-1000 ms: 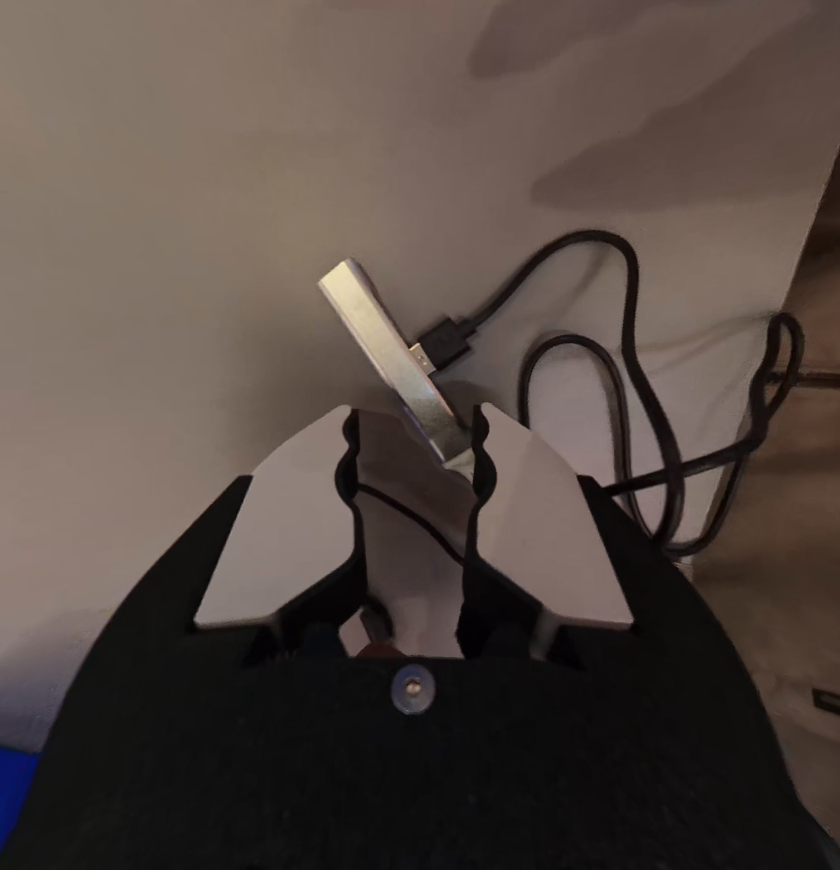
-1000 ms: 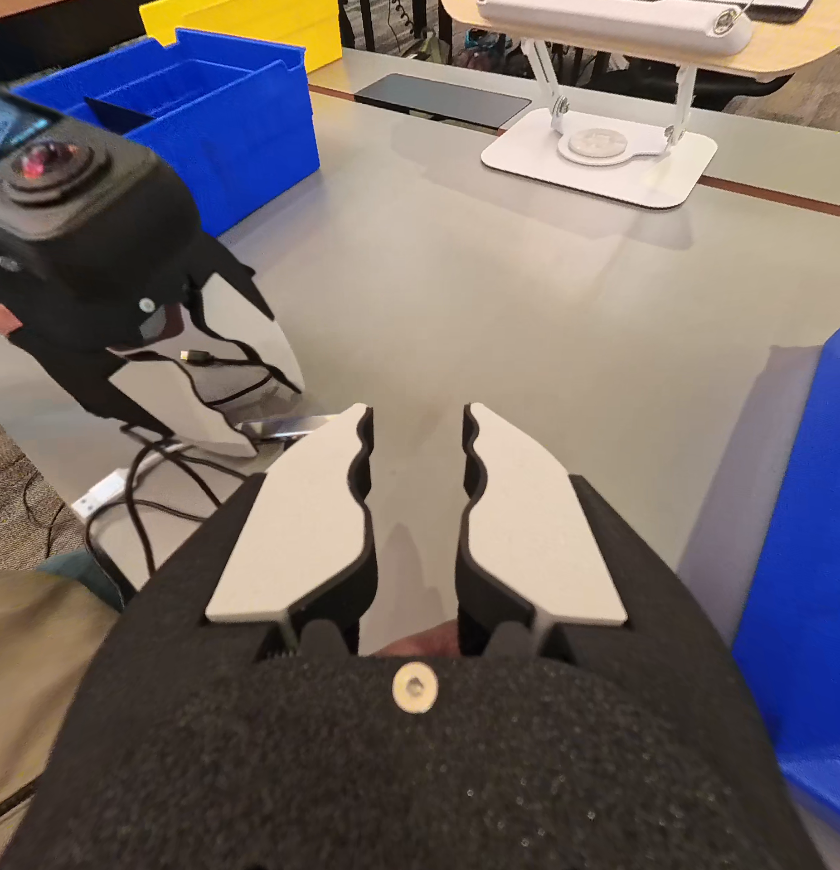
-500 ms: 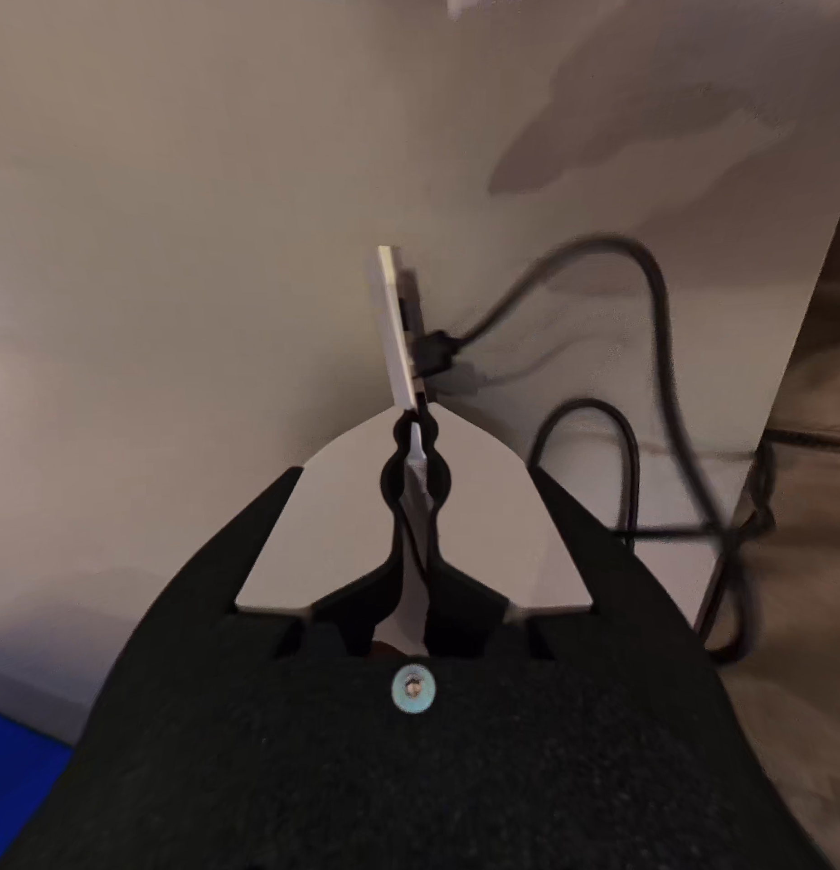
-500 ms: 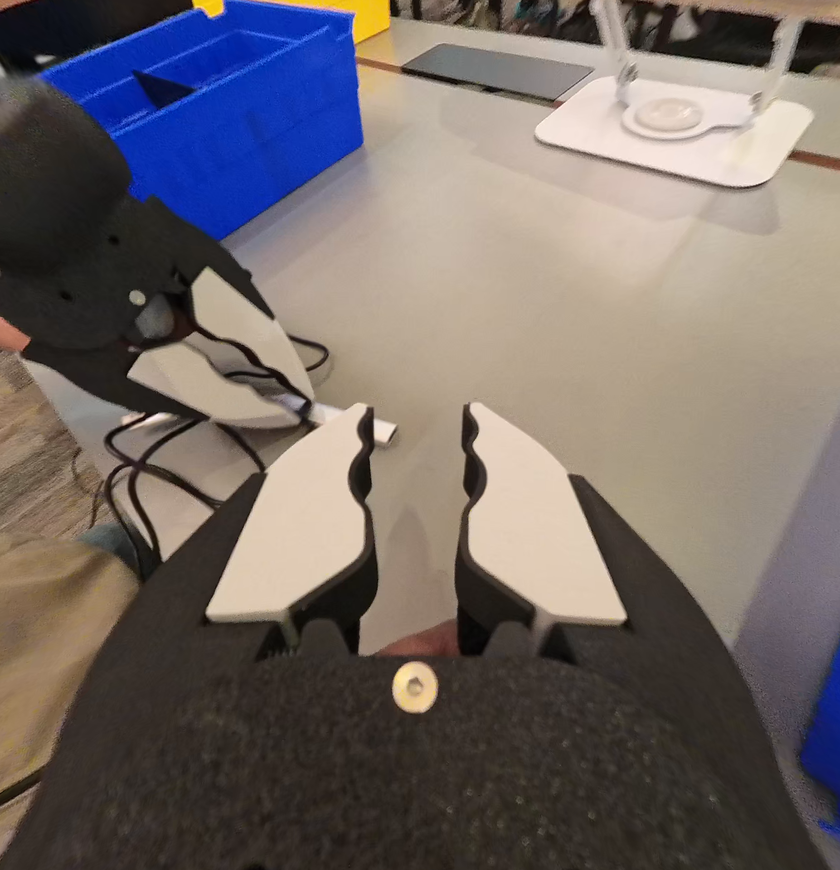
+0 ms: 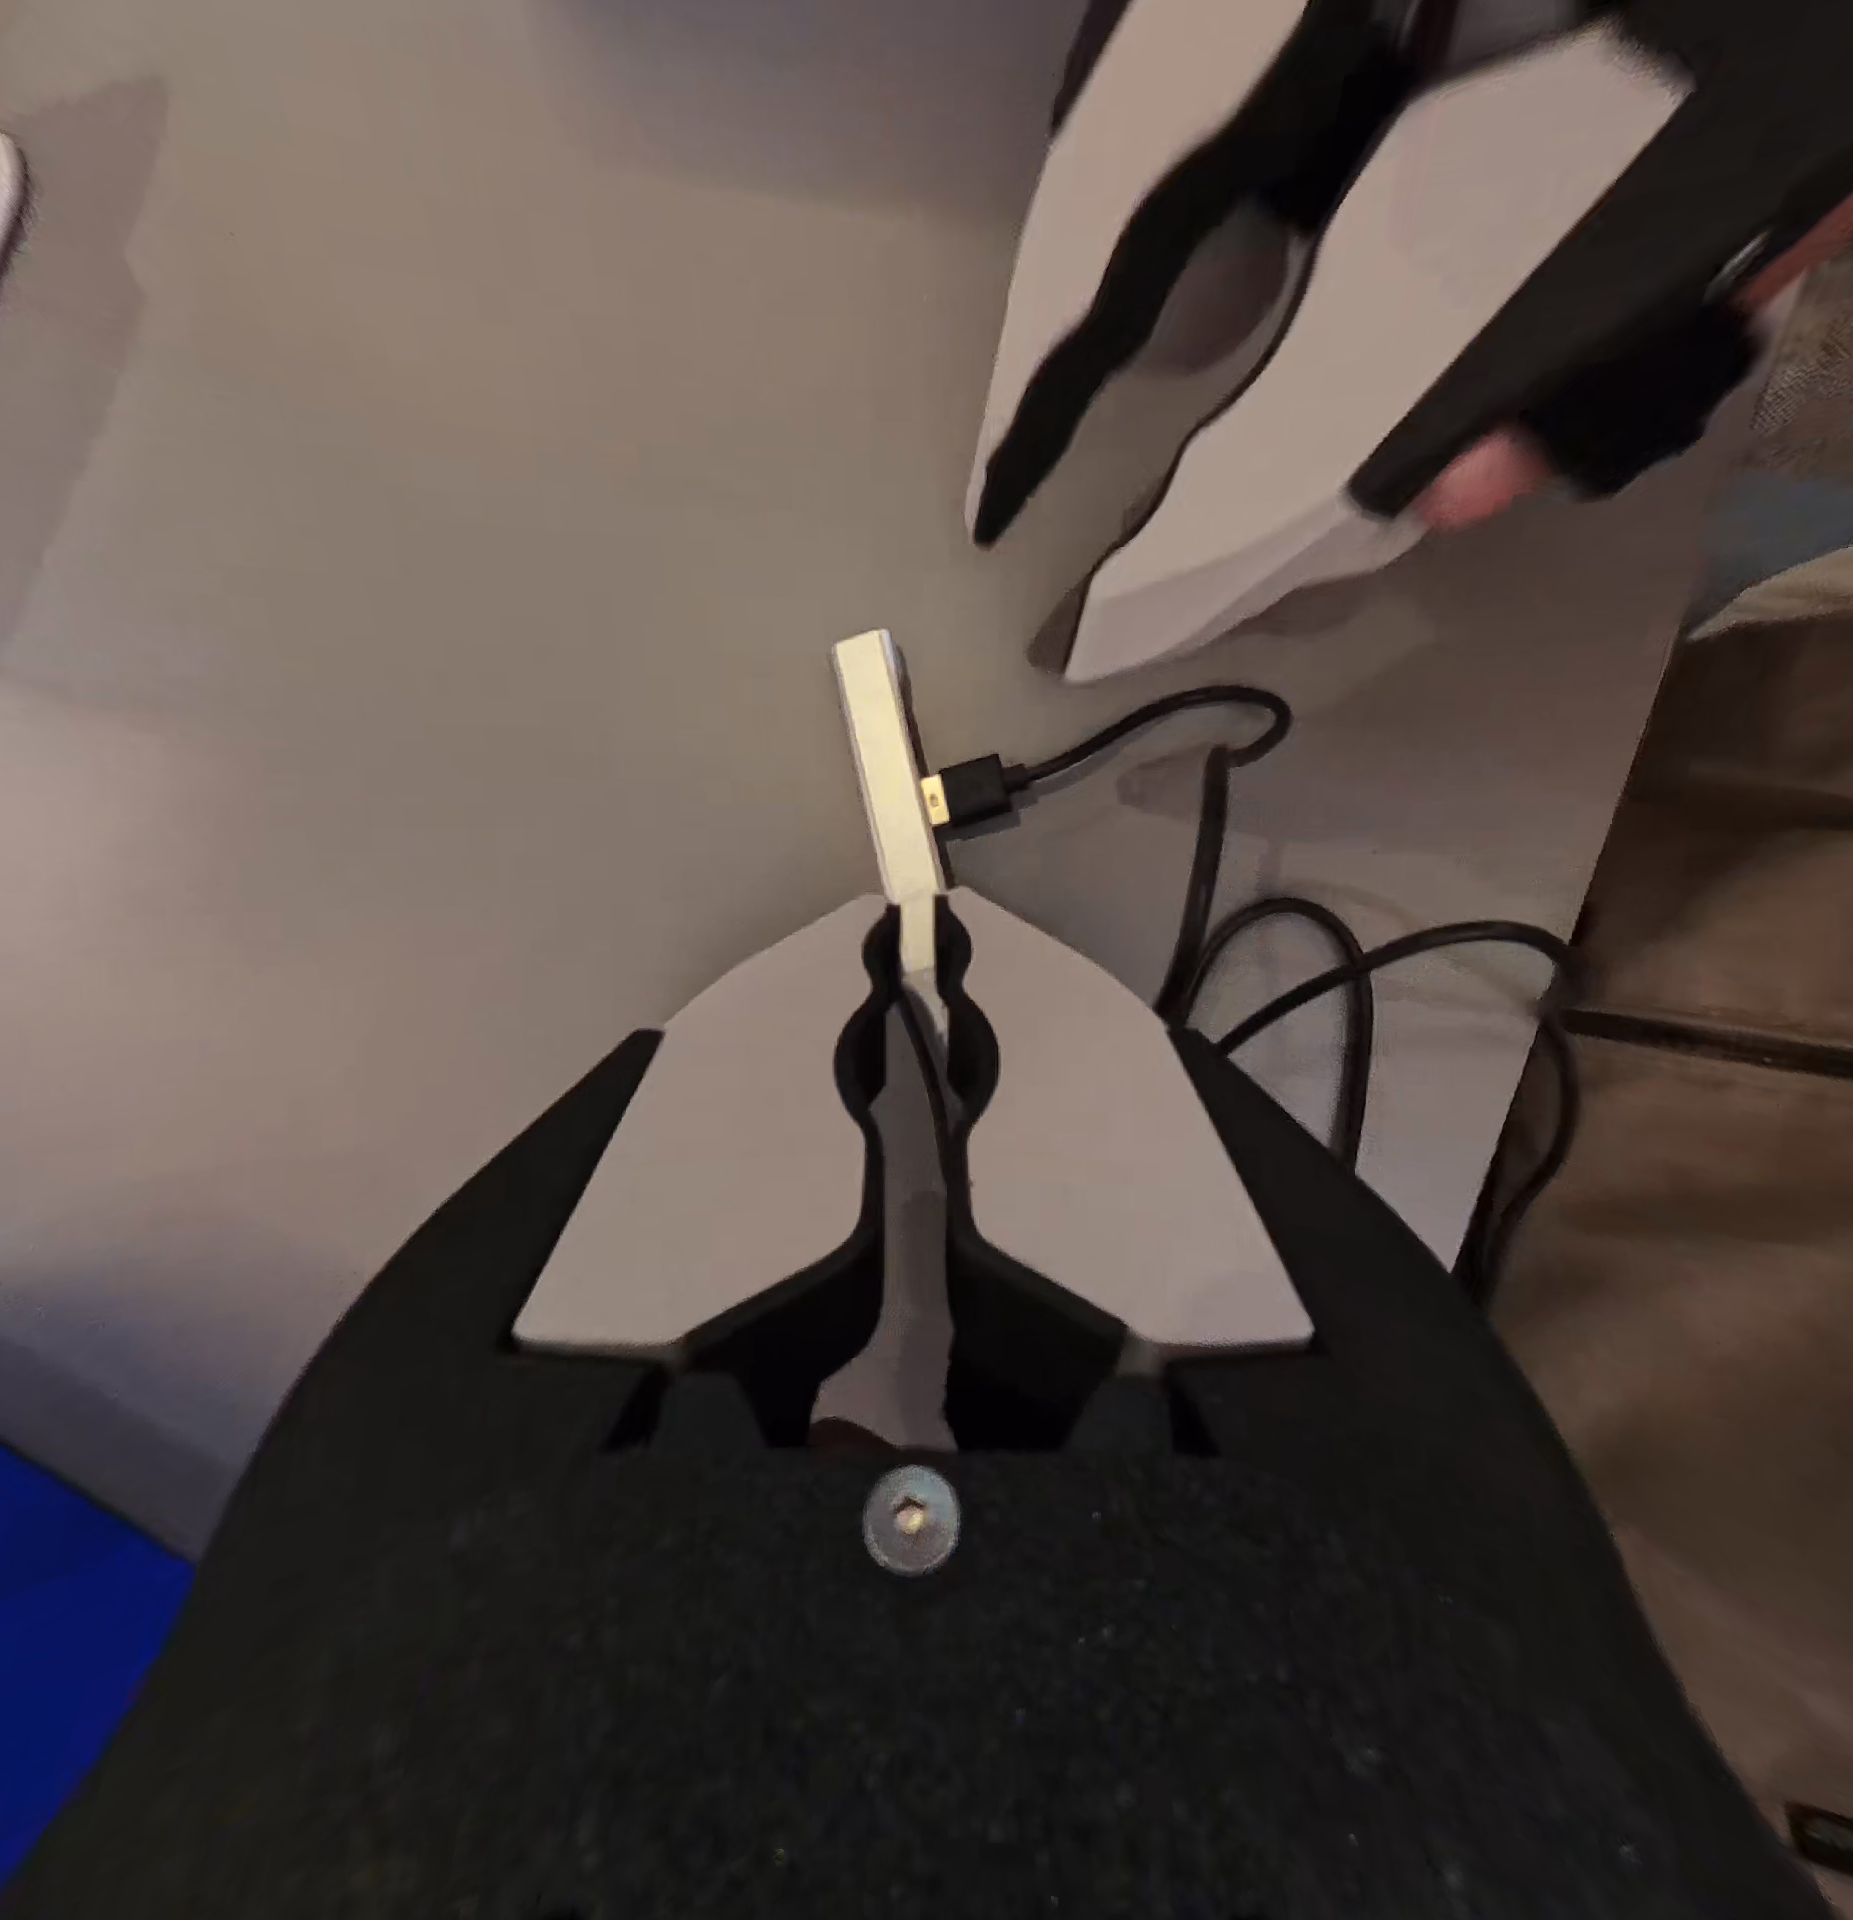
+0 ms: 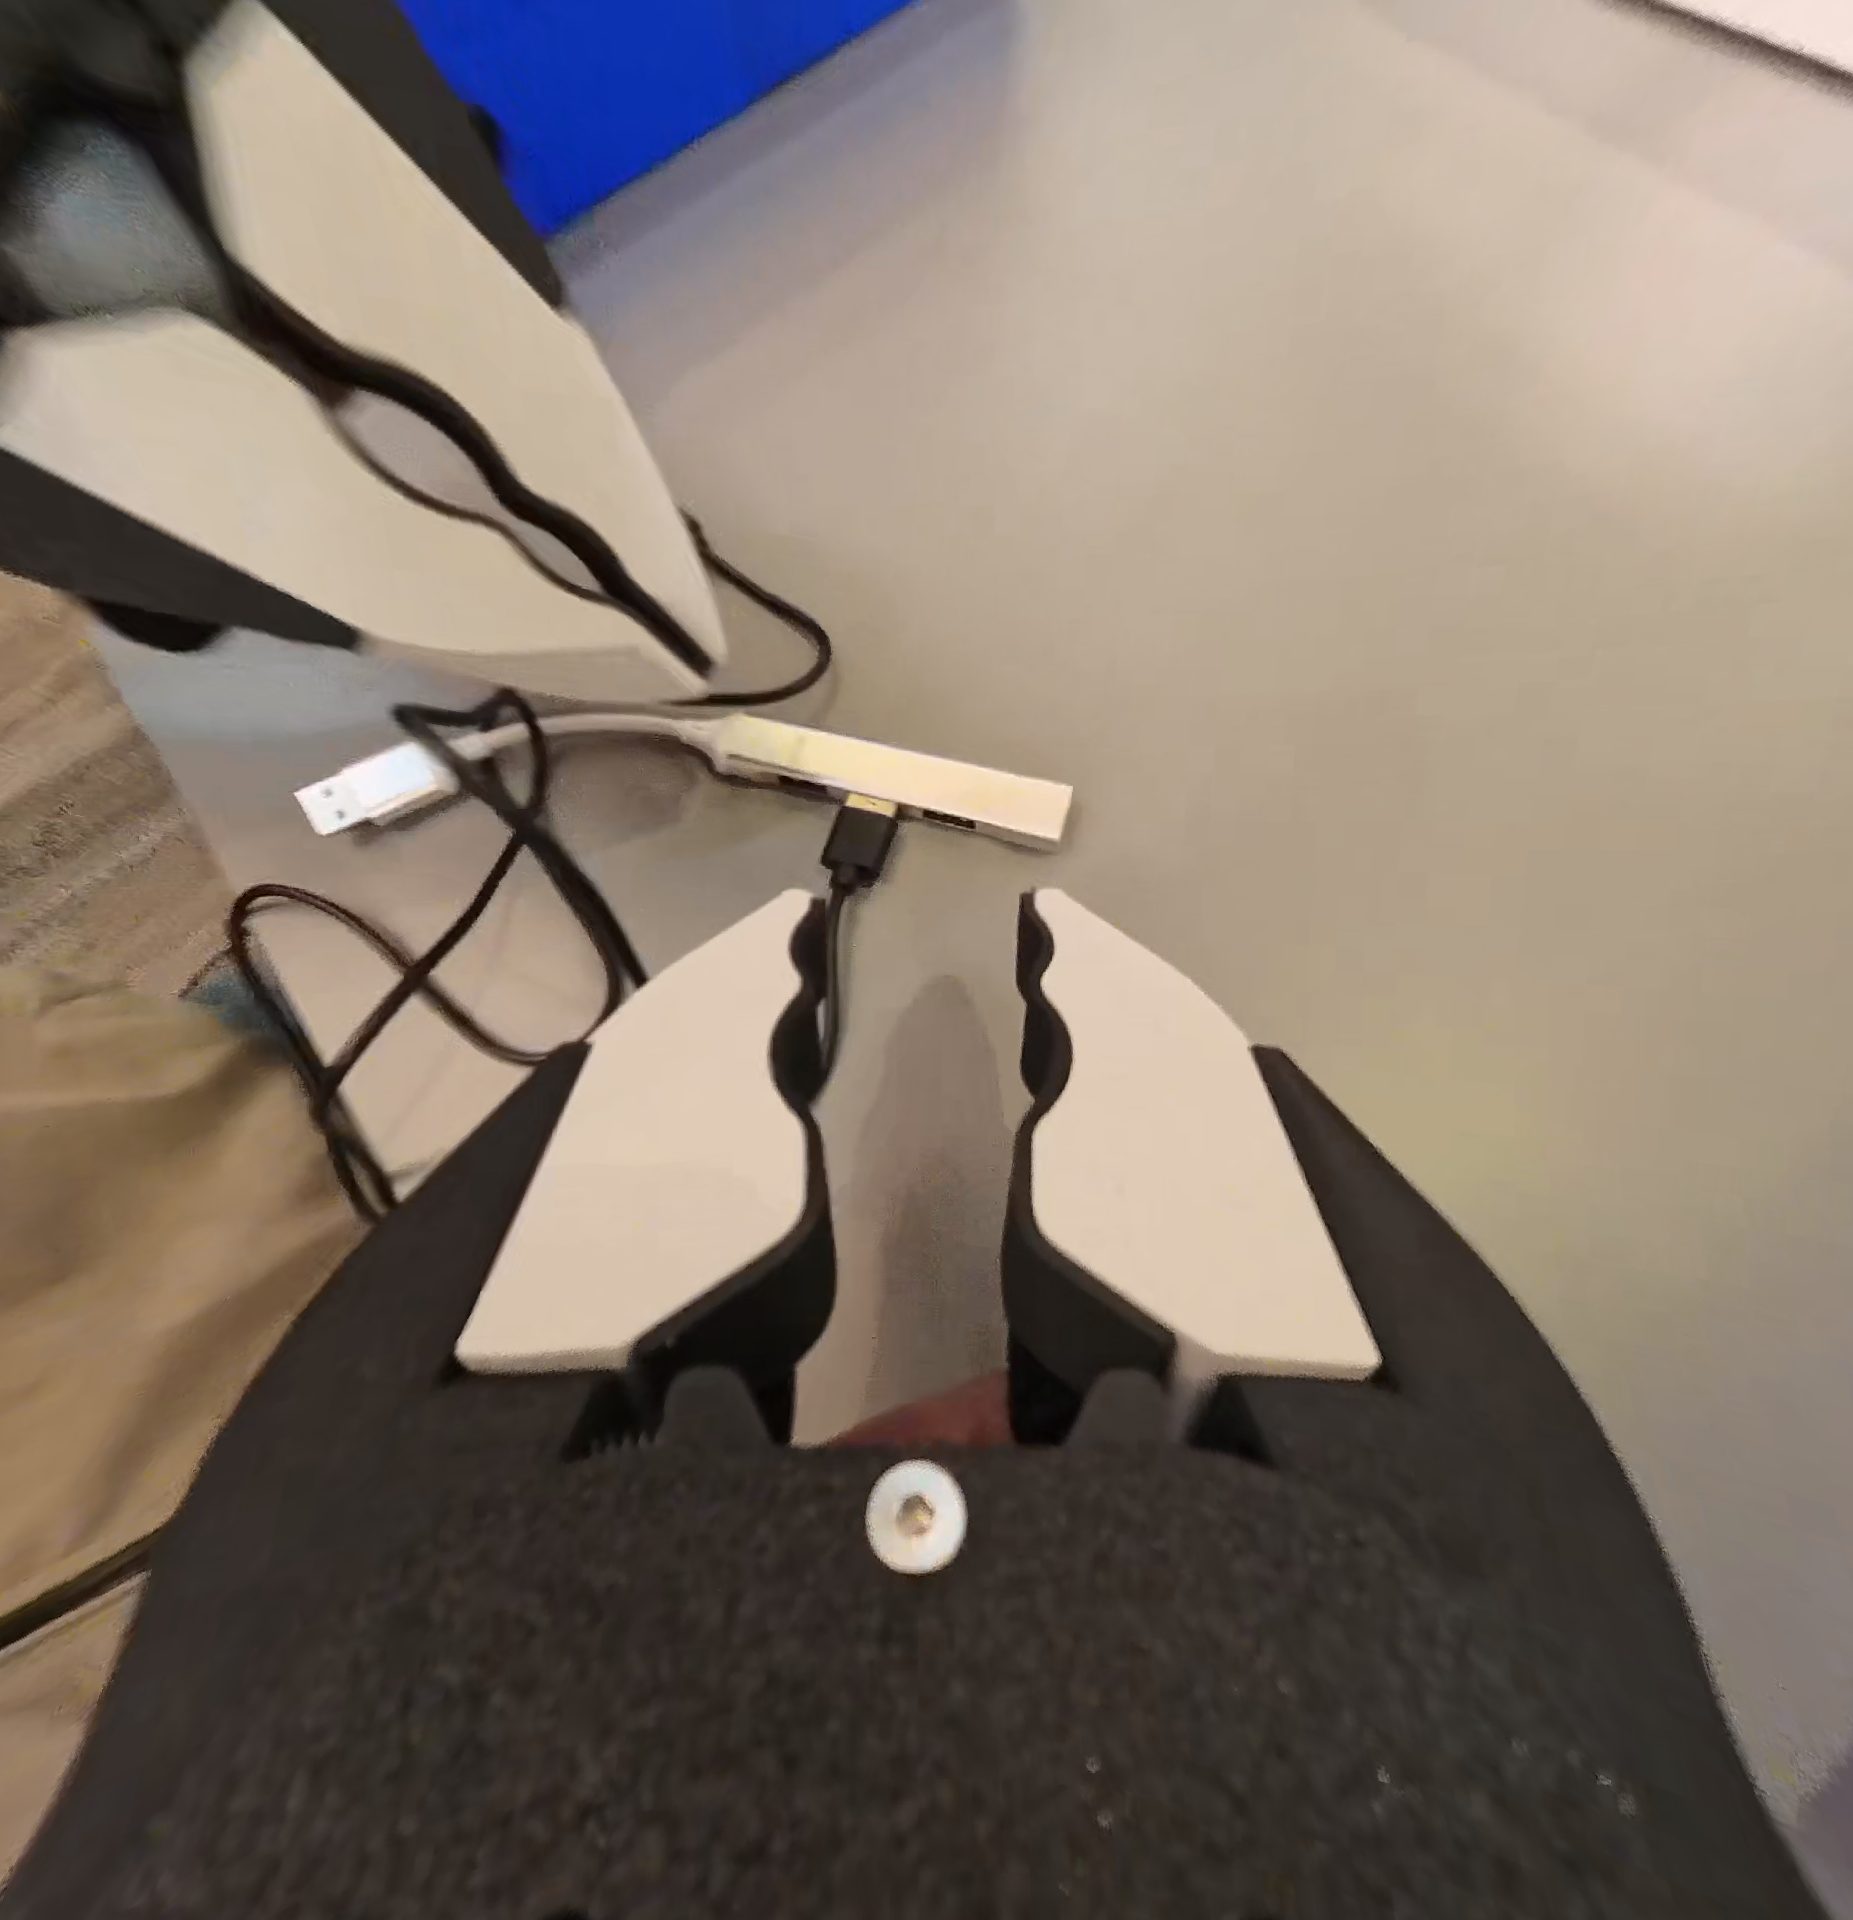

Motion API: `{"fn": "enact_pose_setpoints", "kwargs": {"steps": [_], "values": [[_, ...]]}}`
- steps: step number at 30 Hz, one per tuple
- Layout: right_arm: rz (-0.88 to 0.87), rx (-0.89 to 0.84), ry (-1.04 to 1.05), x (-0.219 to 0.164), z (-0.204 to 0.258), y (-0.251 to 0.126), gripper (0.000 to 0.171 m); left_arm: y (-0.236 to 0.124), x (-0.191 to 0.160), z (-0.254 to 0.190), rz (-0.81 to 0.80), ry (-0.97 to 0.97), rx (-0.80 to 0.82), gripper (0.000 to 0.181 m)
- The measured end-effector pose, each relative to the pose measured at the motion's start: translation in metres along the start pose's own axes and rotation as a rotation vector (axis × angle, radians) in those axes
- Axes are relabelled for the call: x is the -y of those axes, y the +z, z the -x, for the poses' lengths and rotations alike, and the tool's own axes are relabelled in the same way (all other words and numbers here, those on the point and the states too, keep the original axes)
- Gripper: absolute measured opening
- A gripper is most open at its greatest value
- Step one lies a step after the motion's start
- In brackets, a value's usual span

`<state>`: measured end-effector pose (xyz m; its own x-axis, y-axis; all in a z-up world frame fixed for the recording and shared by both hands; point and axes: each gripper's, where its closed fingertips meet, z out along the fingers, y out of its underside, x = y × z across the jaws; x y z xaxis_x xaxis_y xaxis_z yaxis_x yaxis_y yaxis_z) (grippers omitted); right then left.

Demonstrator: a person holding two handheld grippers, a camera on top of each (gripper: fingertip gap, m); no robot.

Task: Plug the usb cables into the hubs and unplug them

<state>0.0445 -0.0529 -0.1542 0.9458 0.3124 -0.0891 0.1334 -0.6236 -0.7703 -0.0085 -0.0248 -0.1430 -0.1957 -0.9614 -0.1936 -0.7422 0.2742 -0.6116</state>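
Note:
A slim silver USB hub (image 5: 886,769) lies on the grey table (image 5: 382,623). A black USB plug (image 5: 969,795) sits in its side port. My left gripper (image 5: 917,914) is shut on the hub's near end. In the right wrist view the hub (image 6: 901,774) lies crosswise just ahead of my open right gripper (image 6: 917,914). The black plug (image 6: 860,842) is just beyond the fingertips, and its cable runs back along the inside of the left finger (image 6: 693,1091). The right gripper (image 5: 1036,592) also shows blurred in the left wrist view, above the hub.
The hub's own white USB plug (image 6: 376,805) and loops of black cable (image 6: 434,987) lie by the table's near edge. A blue bin (image 6: 641,83) stands at the back left. A person's beige trousers (image 6: 91,1195) are beside the edge. The left gripper's tips are roughly 7 cm from the right gripper's. My right tips are roughly 4 cm from the black plug (image 6: 860,842). Look for it in the left wrist view (image 5: 980,784) too.
My left gripper shut on the hub's end and turned it in line with the fingers. My right gripper moved down and left, up close behind the black plug, still open.

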Motion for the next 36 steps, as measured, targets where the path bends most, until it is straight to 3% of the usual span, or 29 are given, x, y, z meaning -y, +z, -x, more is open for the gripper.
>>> {"fn": "enact_pose_setpoints", "kwargs": {"steps": [7, 11, 15, 19, 24, 32, 36], "values": [[0.132, -0.049, -0.002, -0.01, 0.012, 0.039, 0.031, -0.021, -0.017, 0.008, -0.012, -0.082, 0.126, 0.022], [0.117, -0.088, 0.06, -0.008, 0.011, 0.044, 0.029, -0.03, -0.021, 0.009, -0.077, -0.163, 0.151, 0.027], [0.113, -0.086, 0.042, -0.008, 0.016, 0.045, 0.016, -0.033, -0.027, 0.022, -0.131, -0.283, 0.181, 0.027], [0.103, -0.075, 0.008, -0.006, 0.016, 0.045, 0.015, -0.033, -0.028, 0.028, -0.128, -0.267, 0.204, 0.026], [0.013, -0.083, 0.022, 0.012, 0.003, 0.022, 0.014, -0.031, -0.007, 0.028, -0.136, -0.176, 0.184, 0.027], [-0.137, -0.188, 0.034, 0.049, -0.03, -0.039, 0.014, -0.023, 0.068, 0.015, -0.245, -0.006, 0.097, 0.042], [-0.181, -0.207, -0.013, 0.067, -0.023, -0.054, 0.014, -0.01, 0.076, 0.017, -0.24, -0.009, 0.024, 0.042]]}}
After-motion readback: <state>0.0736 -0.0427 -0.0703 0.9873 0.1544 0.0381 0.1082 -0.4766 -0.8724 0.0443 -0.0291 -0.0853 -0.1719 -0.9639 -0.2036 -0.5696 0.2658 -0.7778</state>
